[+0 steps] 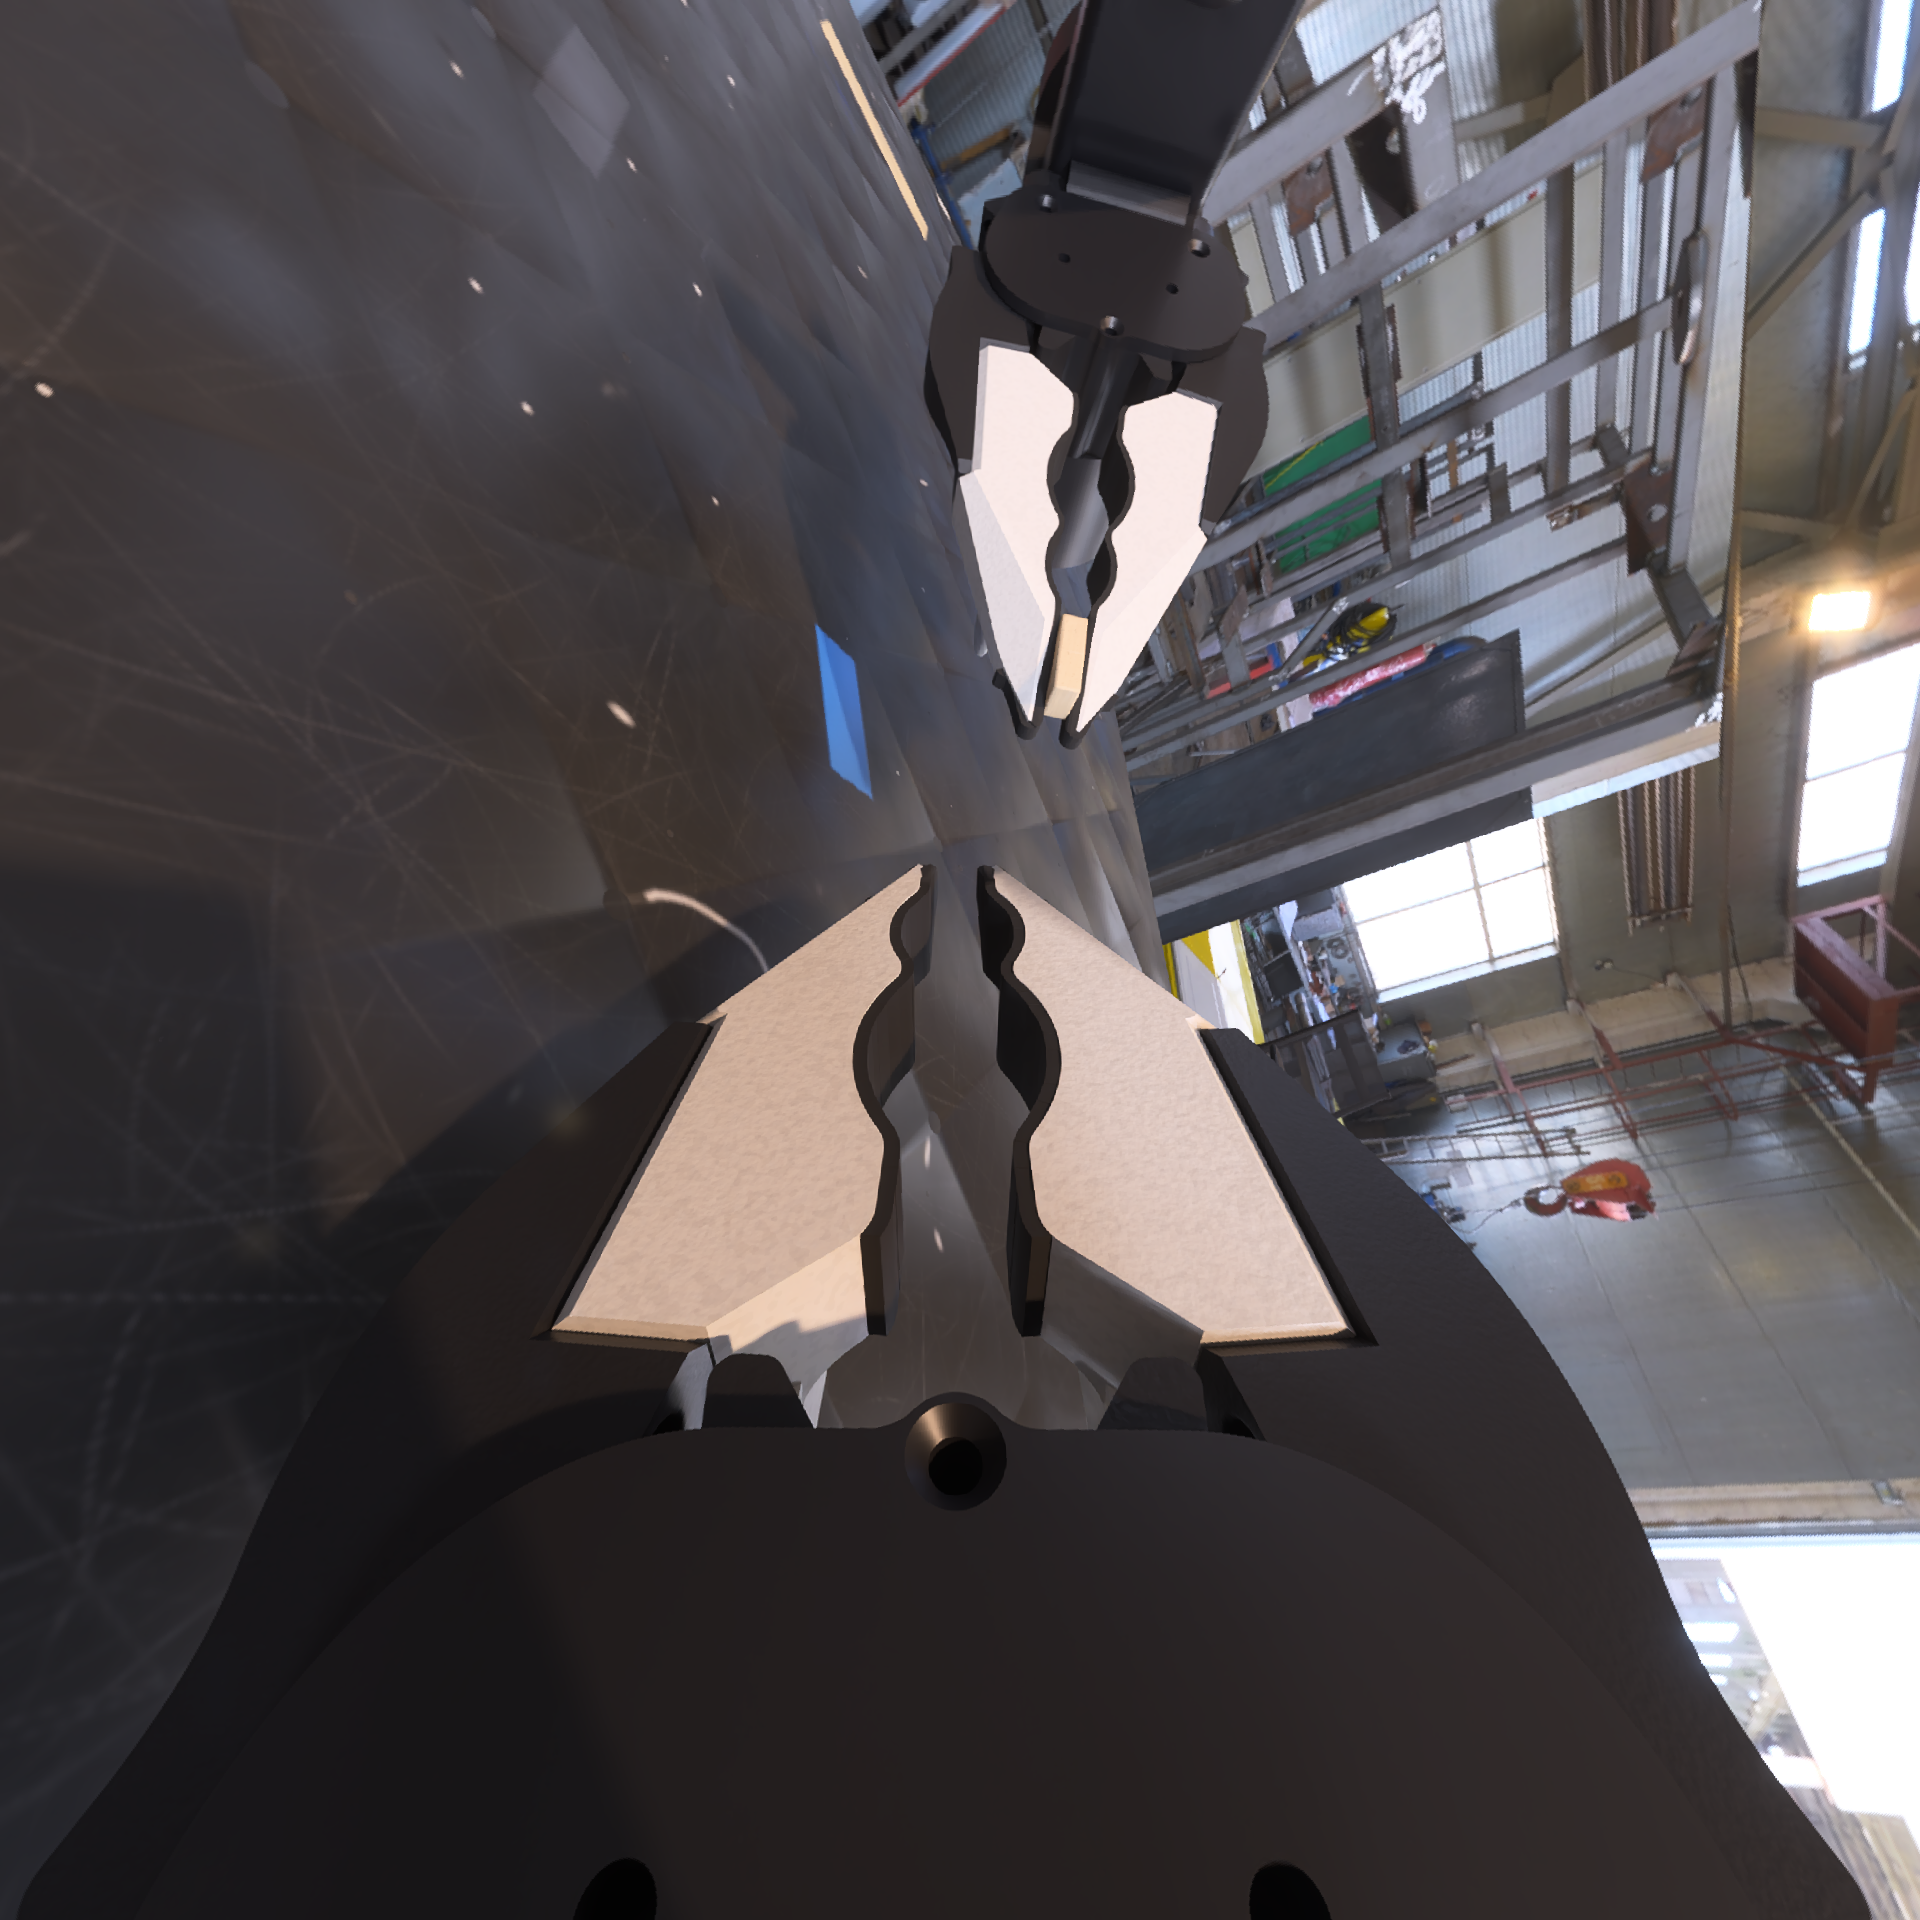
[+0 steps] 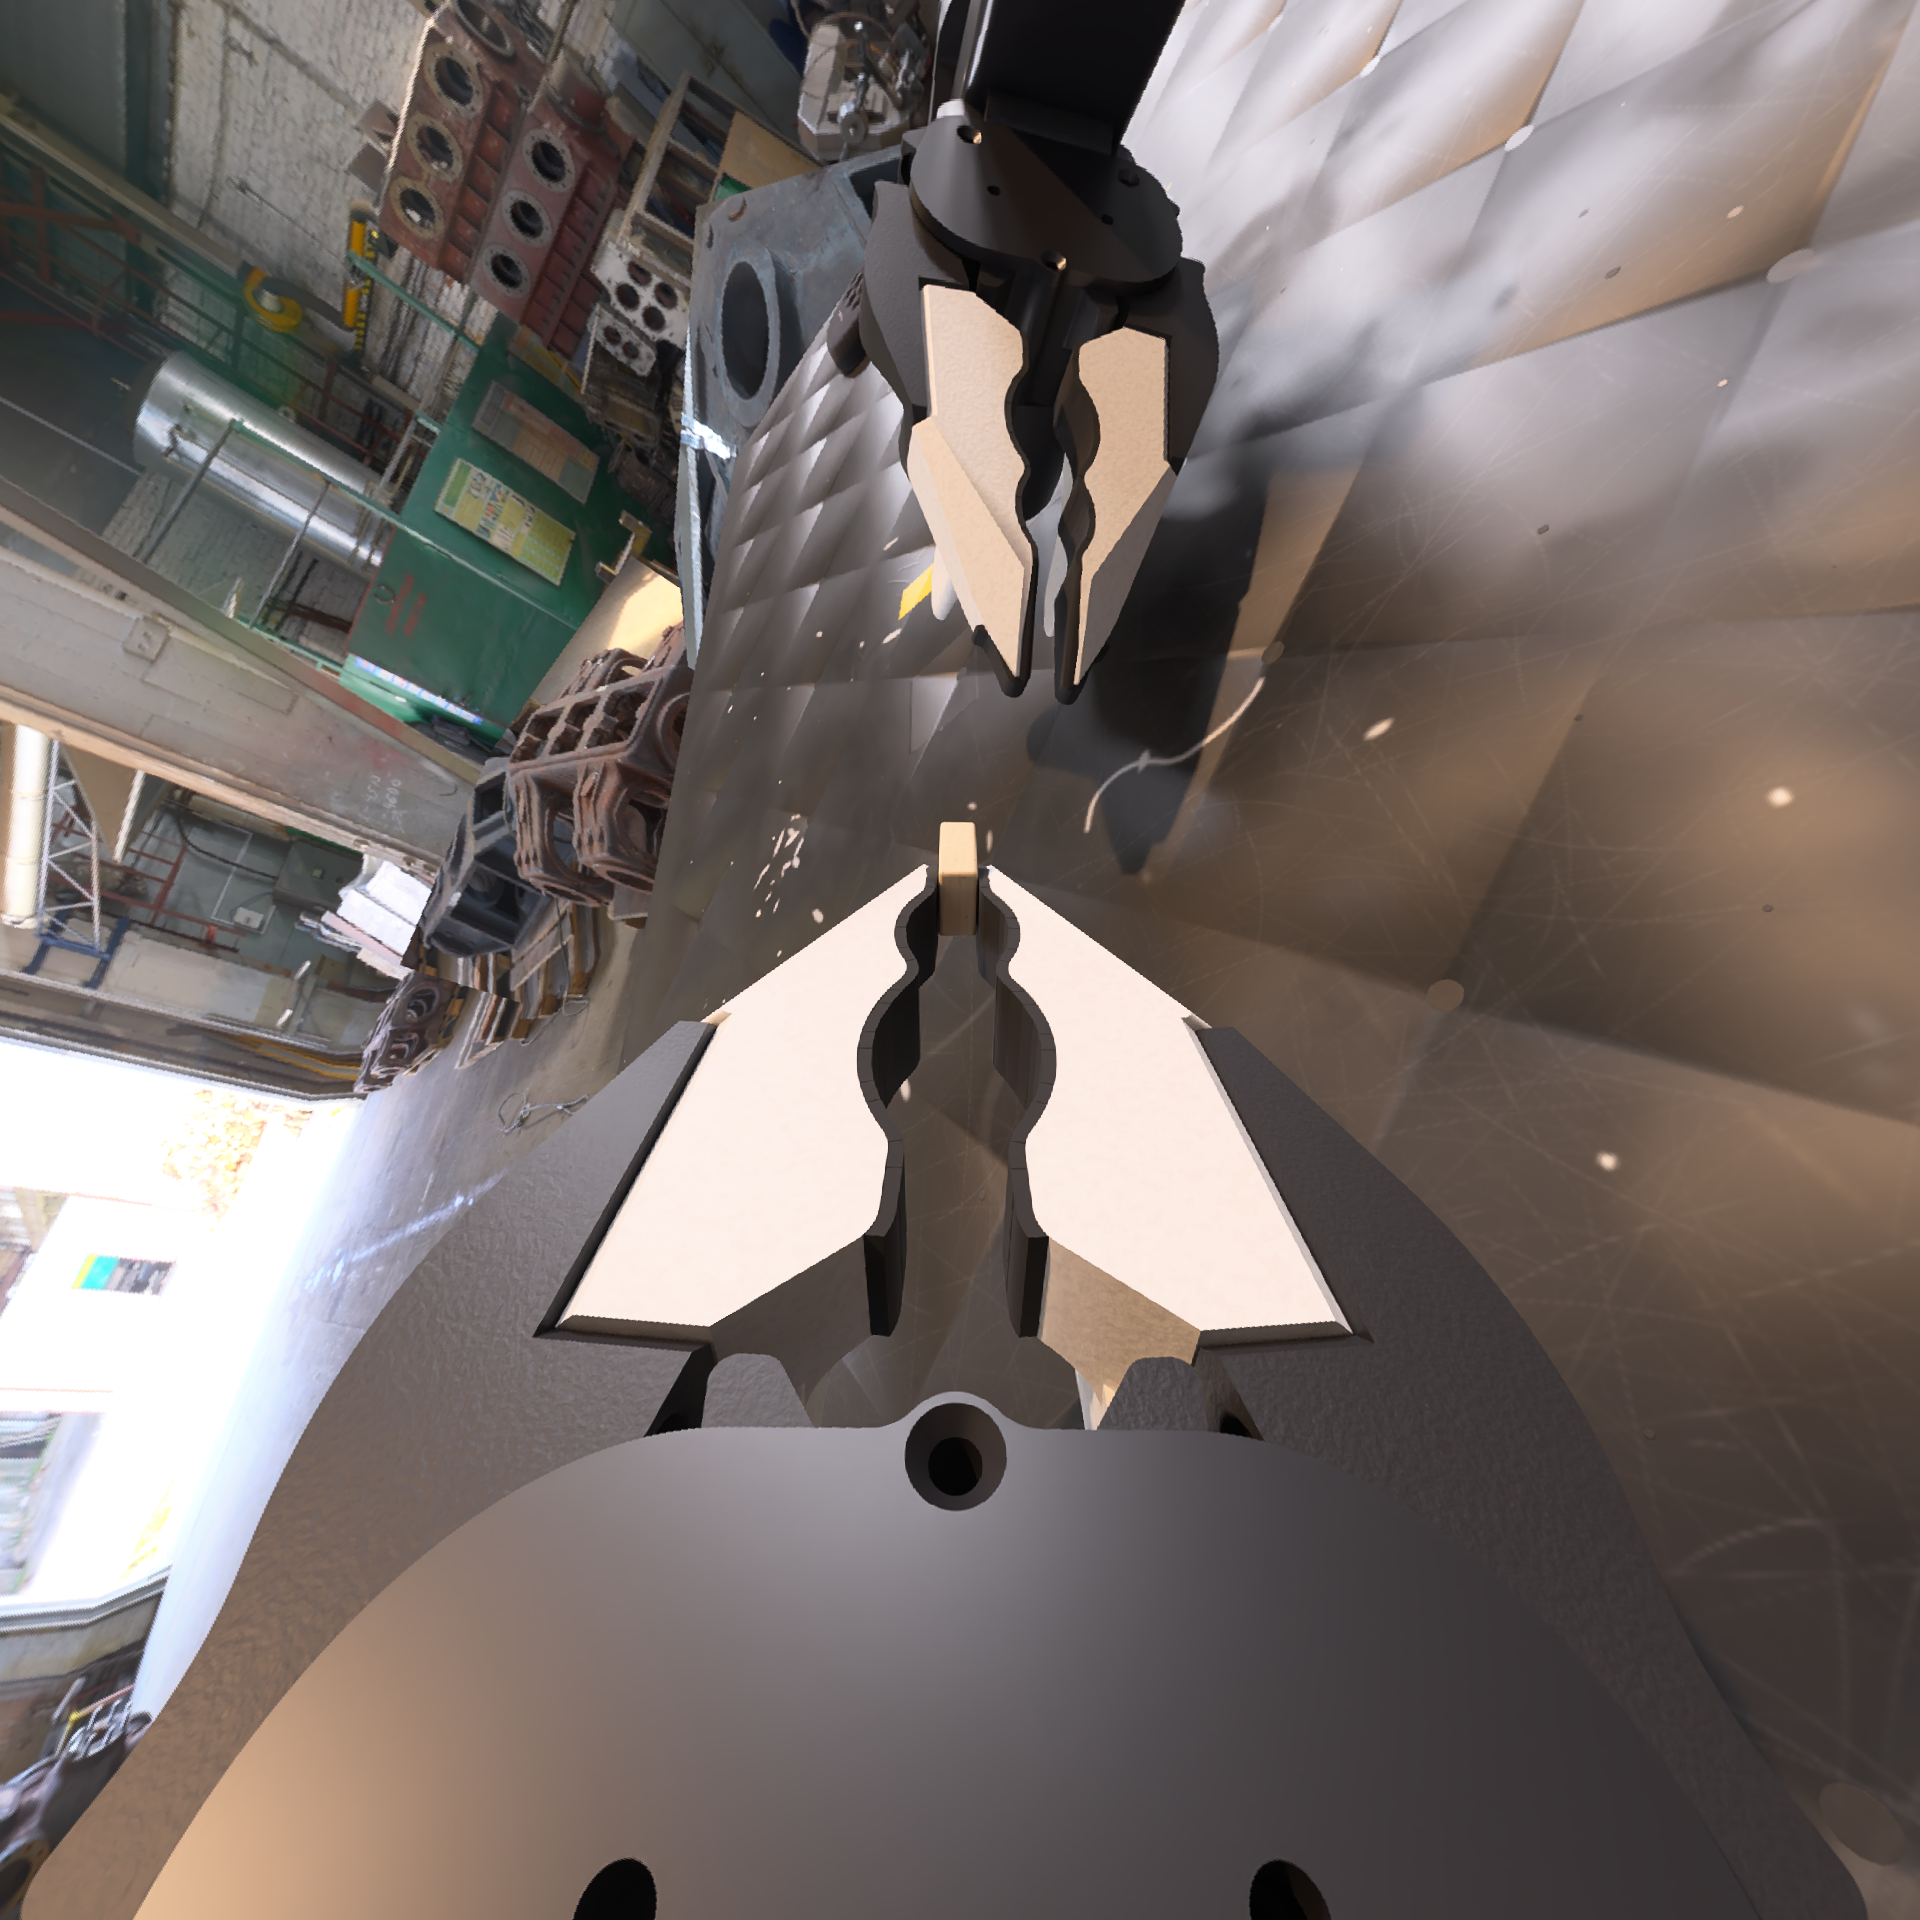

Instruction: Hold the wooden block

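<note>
The wooden block (image 2: 956, 878) is a small pale piece clamped between the fingertips of my right gripper (image 2: 957, 873), which is shut on it and holds it above the table. In the left wrist view the same block (image 1: 1065, 665) shows between the tips of the right gripper (image 1: 1049, 727), which points toward me. My left gripper (image 1: 956, 875) is empty, its jaws a narrow gap apart. It faces the right gripper tip to tip, a short way off. It also shows in the right wrist view (image 2: 1042, 681).
A scratched, glossy table surface (image 1: 416, 623) lies beside both grippers. A flat blue patch (image 1: 842, 717) lies on it near the right gripper's tips. A small yellow piece (image 2: 914, 594) shows behind the left gripper. Workshop machinery (image 2: 582, 821) stands far beyond.
</note>
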